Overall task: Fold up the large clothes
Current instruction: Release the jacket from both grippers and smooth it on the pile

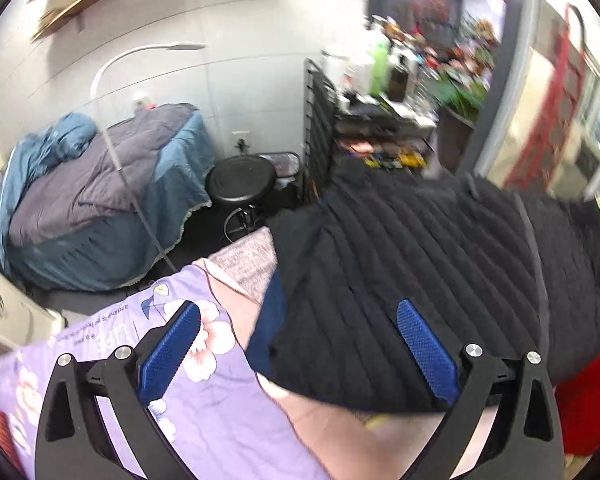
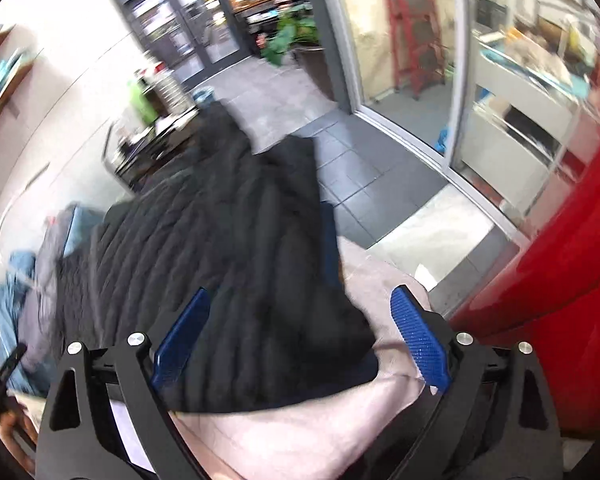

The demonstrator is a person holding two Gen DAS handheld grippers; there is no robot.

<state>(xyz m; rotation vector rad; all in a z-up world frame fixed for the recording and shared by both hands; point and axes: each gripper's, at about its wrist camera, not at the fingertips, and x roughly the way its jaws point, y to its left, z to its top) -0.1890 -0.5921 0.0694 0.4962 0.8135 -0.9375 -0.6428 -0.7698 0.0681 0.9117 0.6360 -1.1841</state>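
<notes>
A black quilted garment lies spread on a bed covered by a lilac floral sheet and a pale pink cloth. My left gripper hangs above the garment's near left edge, jaws wide apart, with nothing pressed between its blue pads. In the right wrist view the same garment stretches away from me. My right gripper is over its near right corner, also spread wide with nothing gripped; the cloth lies loose below the pads.
A black stool and a bed with blue-grey bedding stand left of the bed. A cluttered shelf unit is at the back. A red surface rises close on the right, beside a glass door and tiled floor.
</notes>
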